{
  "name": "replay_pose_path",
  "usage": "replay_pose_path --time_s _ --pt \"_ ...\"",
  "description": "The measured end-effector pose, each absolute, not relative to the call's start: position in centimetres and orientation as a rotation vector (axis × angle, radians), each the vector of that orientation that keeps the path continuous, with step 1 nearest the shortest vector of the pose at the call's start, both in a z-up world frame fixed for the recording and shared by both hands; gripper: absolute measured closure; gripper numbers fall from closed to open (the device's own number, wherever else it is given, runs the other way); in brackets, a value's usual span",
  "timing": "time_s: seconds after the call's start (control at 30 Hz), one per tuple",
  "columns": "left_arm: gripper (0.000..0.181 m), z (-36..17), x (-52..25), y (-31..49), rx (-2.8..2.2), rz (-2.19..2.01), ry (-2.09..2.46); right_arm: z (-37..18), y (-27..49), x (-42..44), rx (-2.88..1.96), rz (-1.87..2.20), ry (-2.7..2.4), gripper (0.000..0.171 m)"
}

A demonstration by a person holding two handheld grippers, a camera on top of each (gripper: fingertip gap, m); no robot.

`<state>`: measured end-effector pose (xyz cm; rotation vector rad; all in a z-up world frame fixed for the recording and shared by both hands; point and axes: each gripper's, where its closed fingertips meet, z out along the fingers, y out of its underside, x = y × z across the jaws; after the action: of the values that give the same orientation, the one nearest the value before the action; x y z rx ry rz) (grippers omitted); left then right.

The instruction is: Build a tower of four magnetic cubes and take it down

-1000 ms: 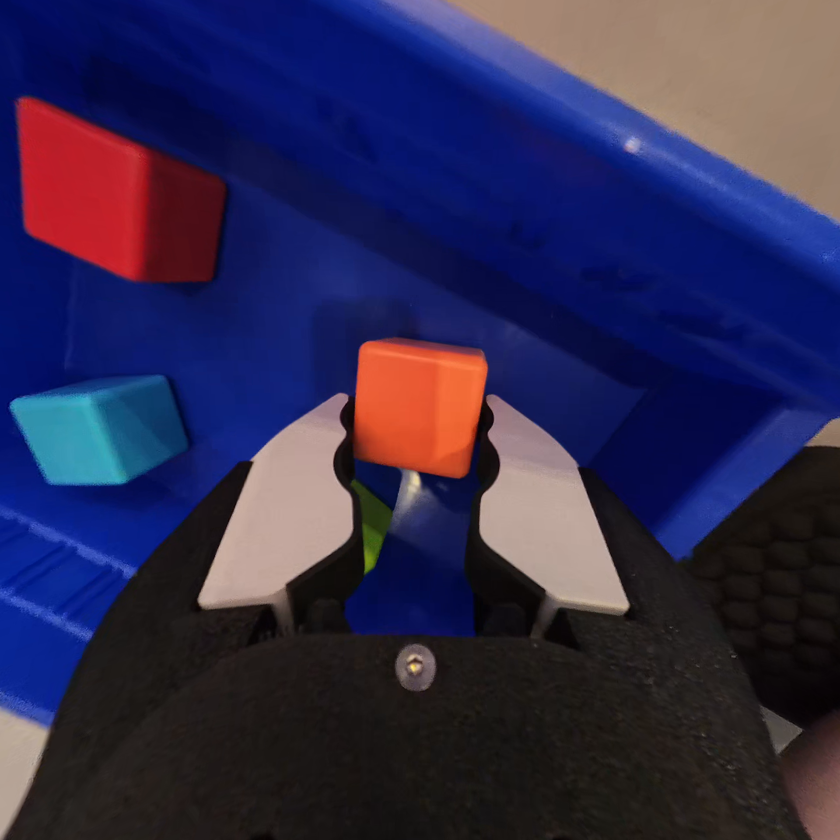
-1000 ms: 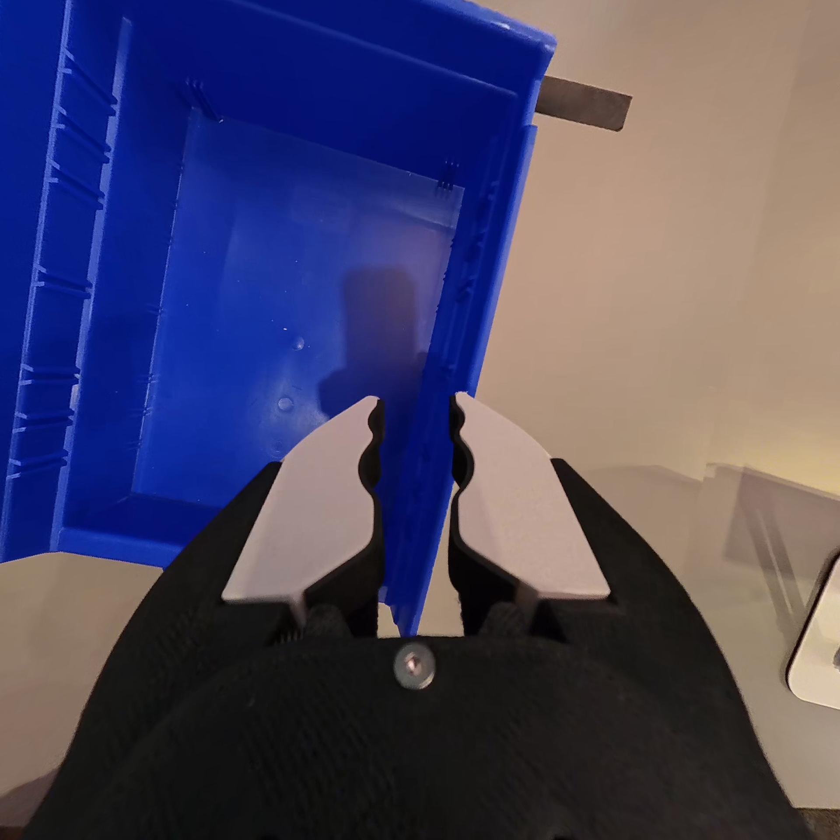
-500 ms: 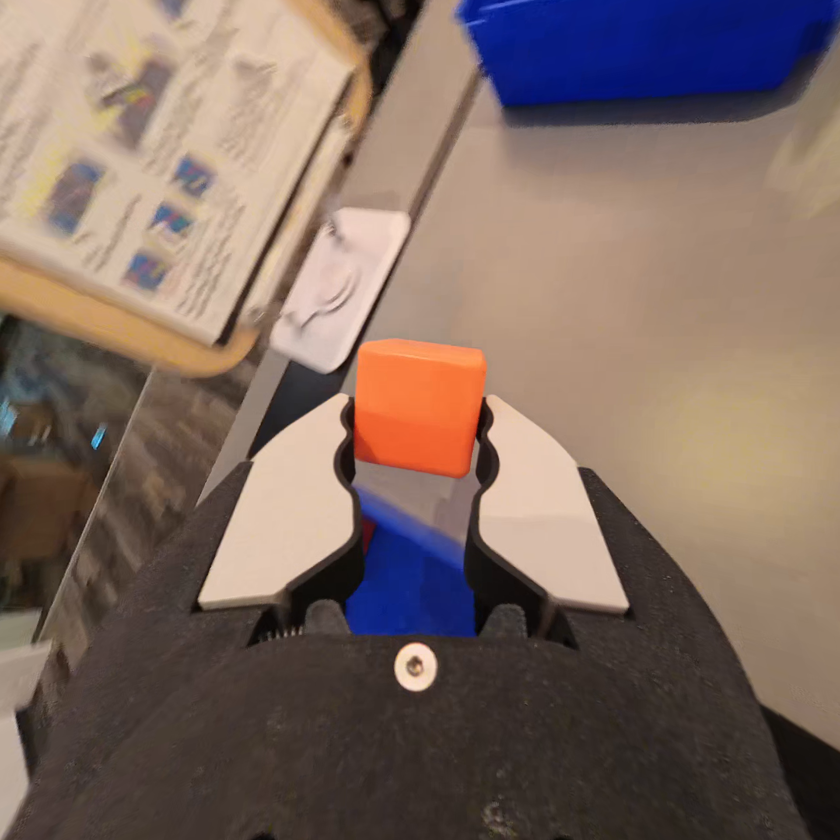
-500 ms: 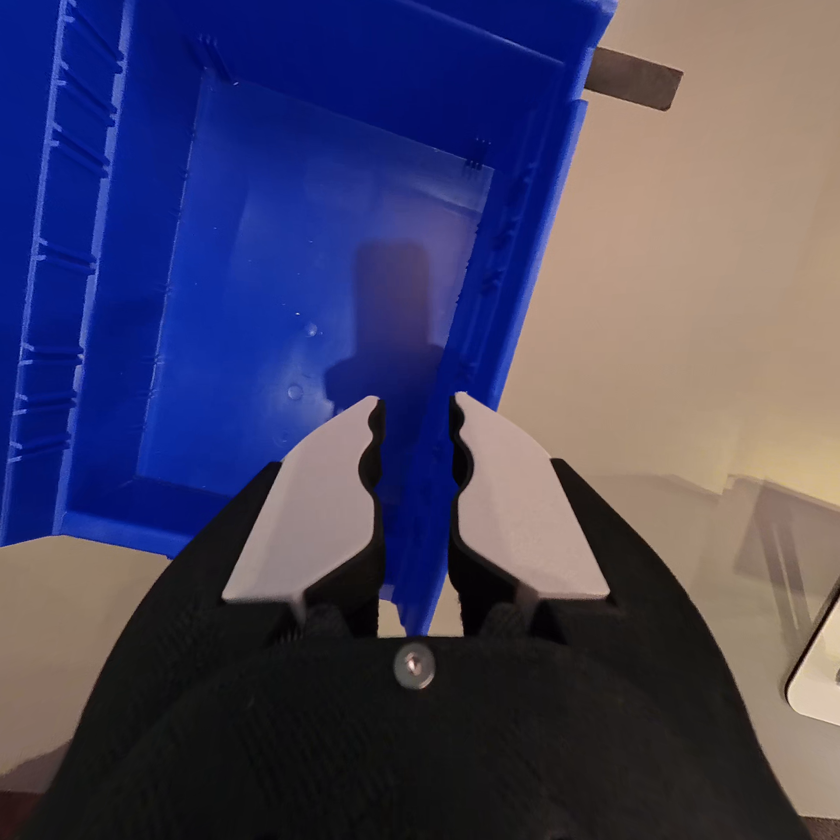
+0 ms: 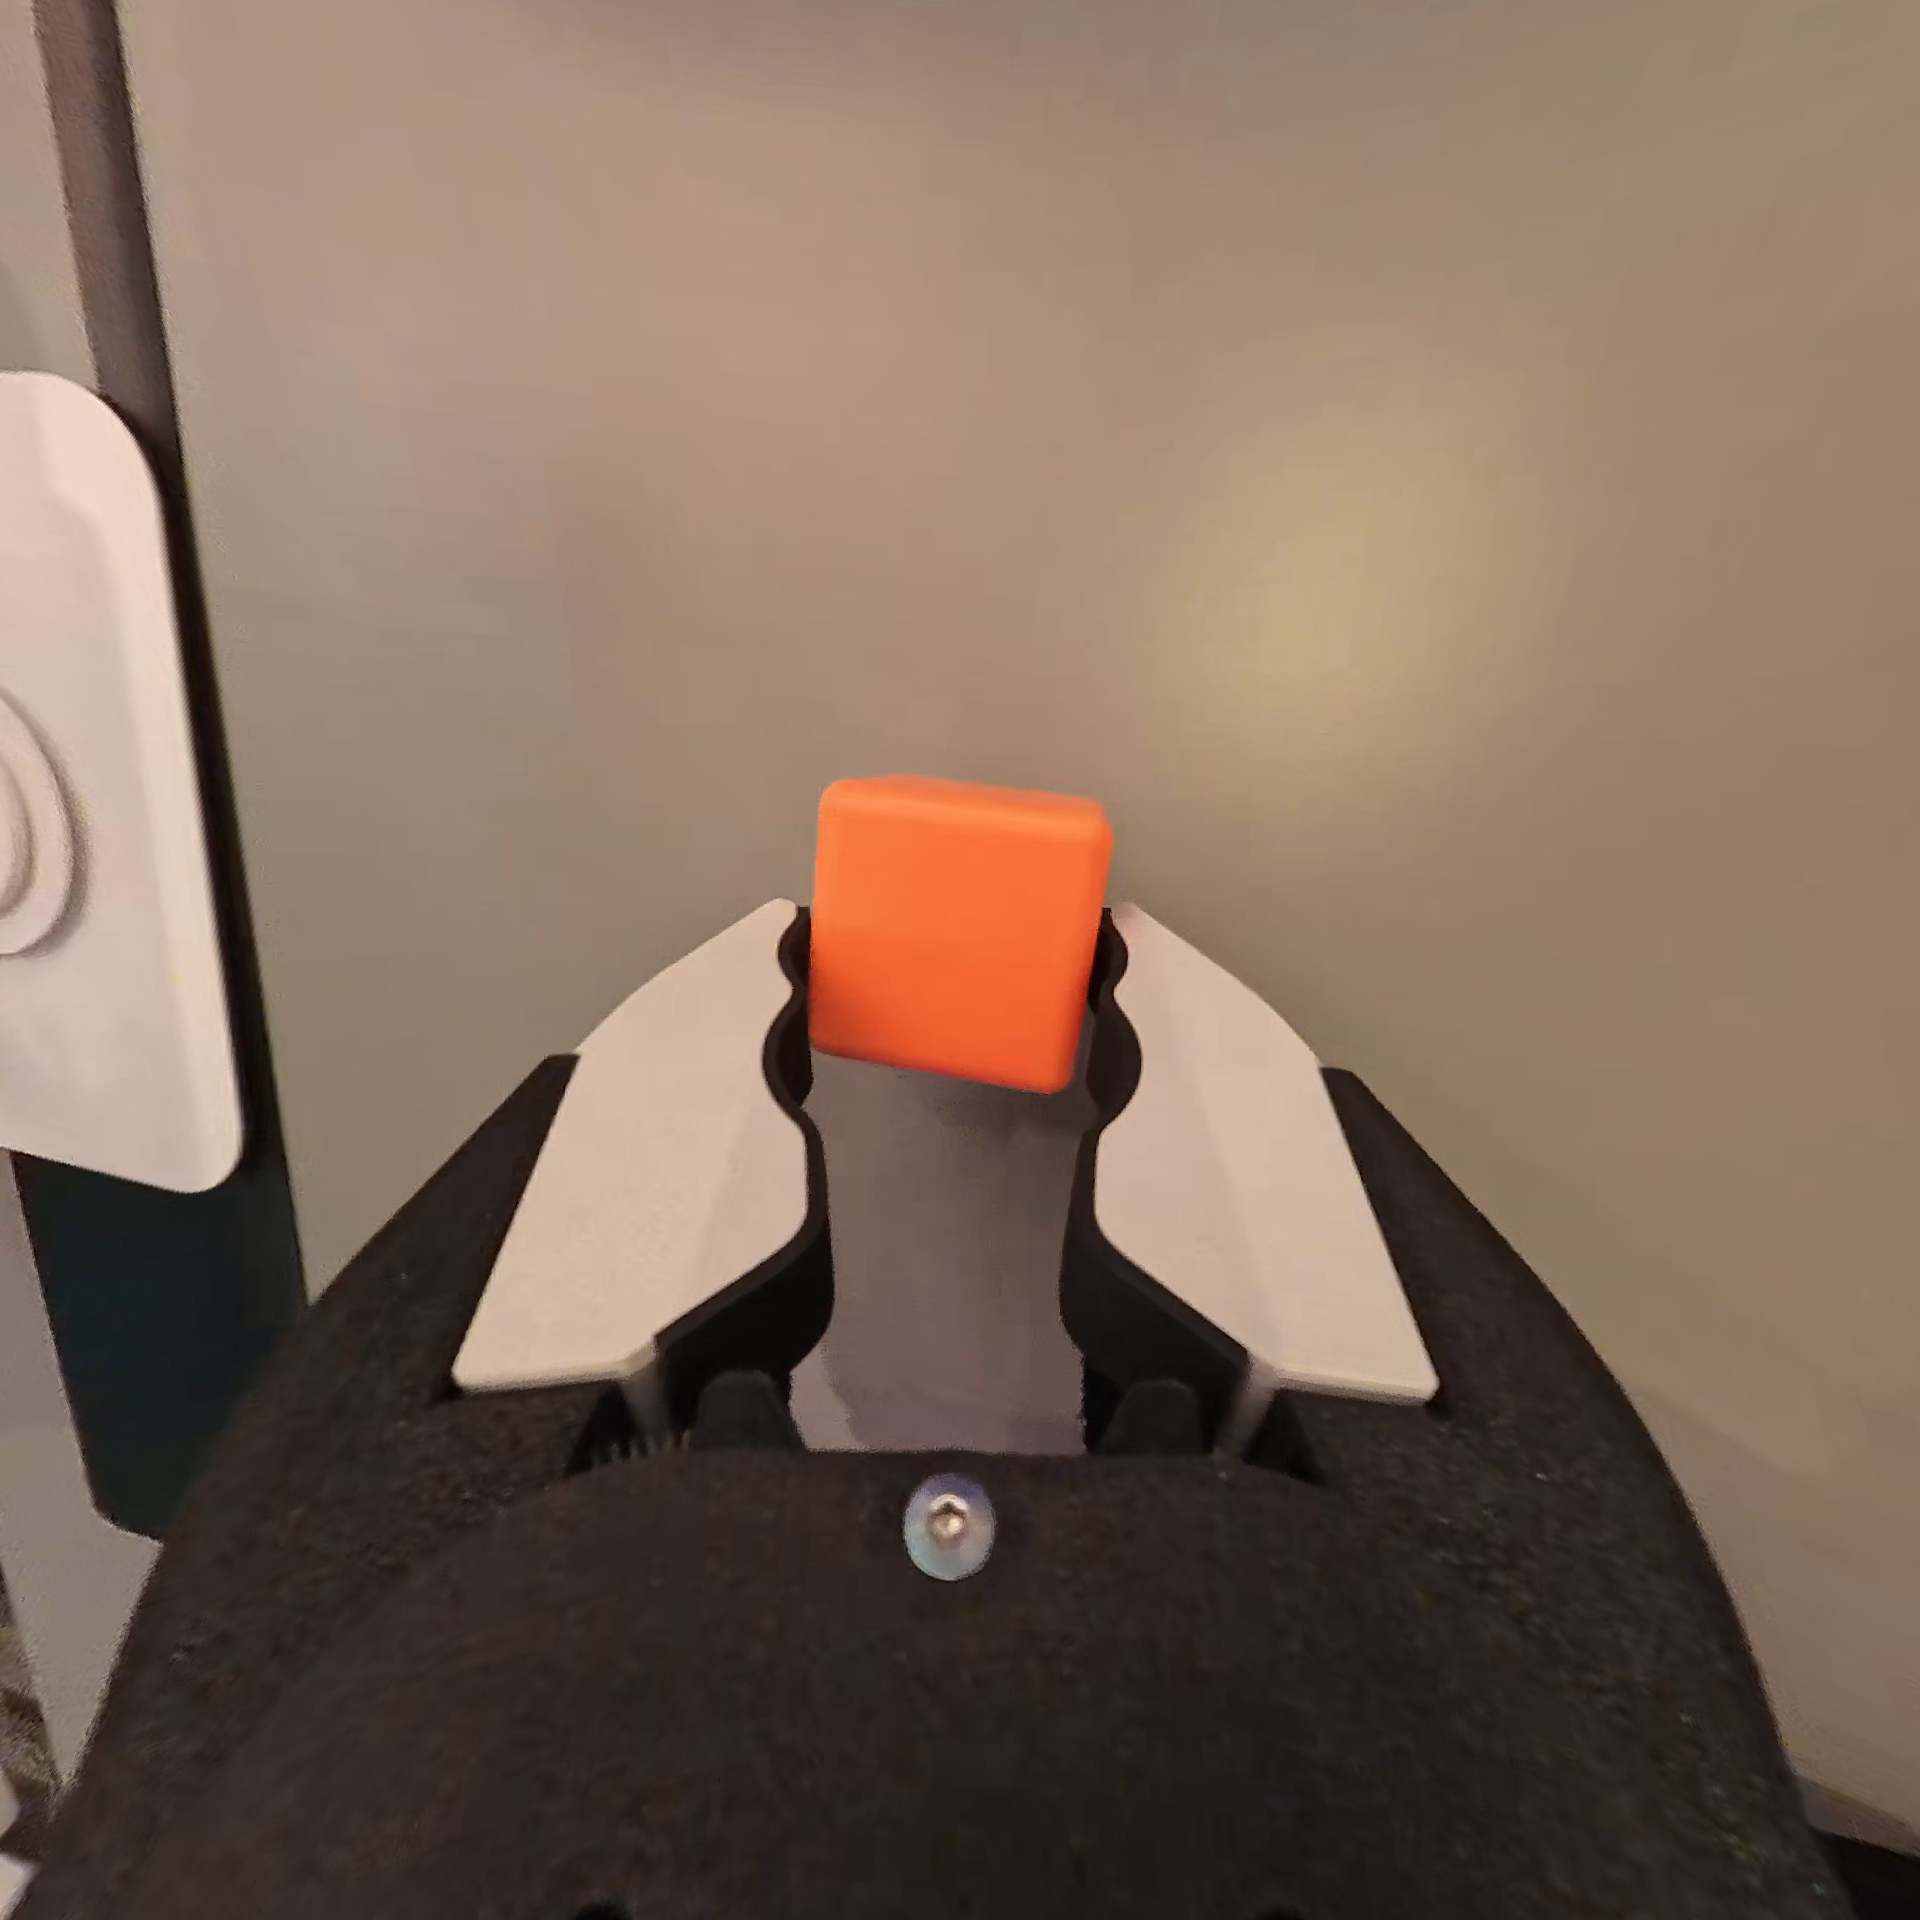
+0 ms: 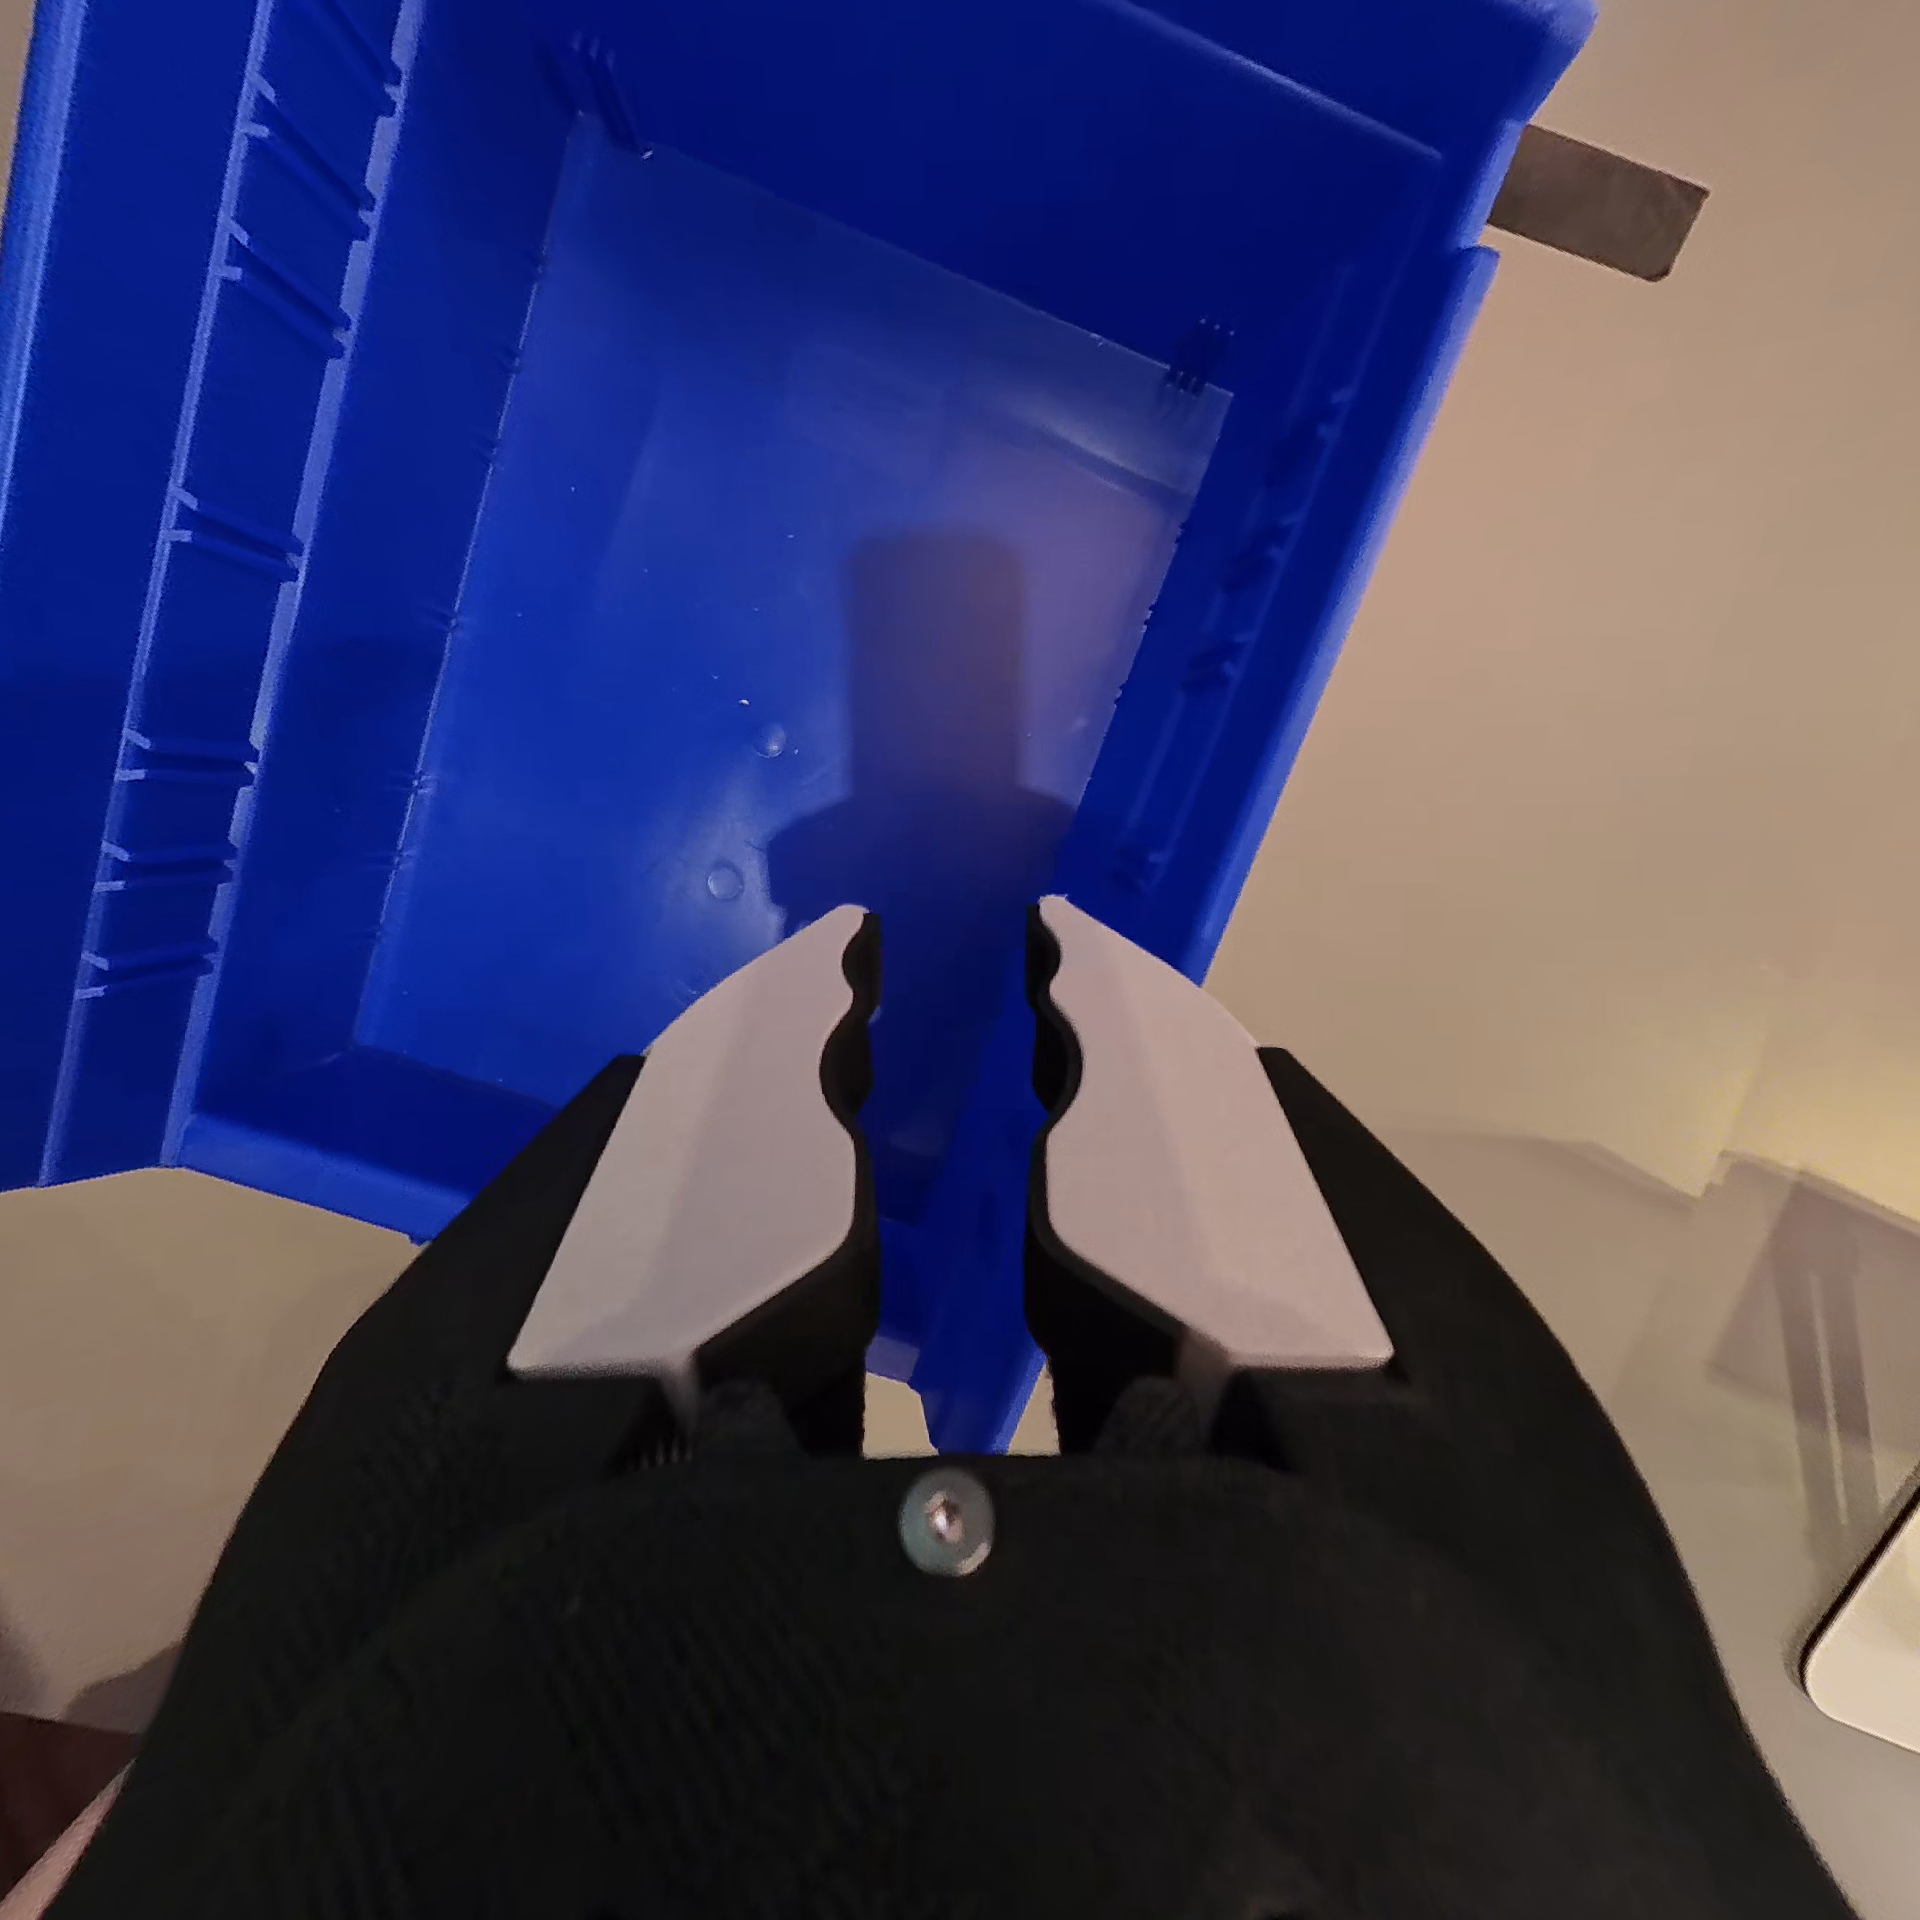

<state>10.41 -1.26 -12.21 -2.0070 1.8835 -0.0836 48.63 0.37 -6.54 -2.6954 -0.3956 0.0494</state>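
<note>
left claw (image 5: 951, 940): clamped on orange cube (image 5: 954, 928) at the tips, cube held above bare grey counter (image 5: 1351, 468)
white pad (image 5: 94, 790): at counter's left edge
right claw (image 6: 951, 930): fingers apart, nothing between them, above blue bin (image 6: 312, 436)'s right wall
bin: on counter, no cubes visible inside

From my station I can read no writing, number or brand in either wrist view. The white plate (image 5: 99, 790) at the left edge of the left wrist view bears only a curved grey outline, cut off by the frame and blurred, not legible as a sign.
</note>
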Motion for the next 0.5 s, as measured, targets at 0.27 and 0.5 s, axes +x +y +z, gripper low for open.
replay_pose_path --time_s 0.27,0.5 --pt "0.131 -14.3 10.2 -1.3 -2.026 -0.124 1.904 -7.1 0.2 49.1 -2.731 0.053 -0.392 0.142" --pt "0.112 -15.3 9.5 -1.6 -2.067 -0.105 1.937 -7.3 0.3 49.2 -2.723 0.064 -0.394 0.142"
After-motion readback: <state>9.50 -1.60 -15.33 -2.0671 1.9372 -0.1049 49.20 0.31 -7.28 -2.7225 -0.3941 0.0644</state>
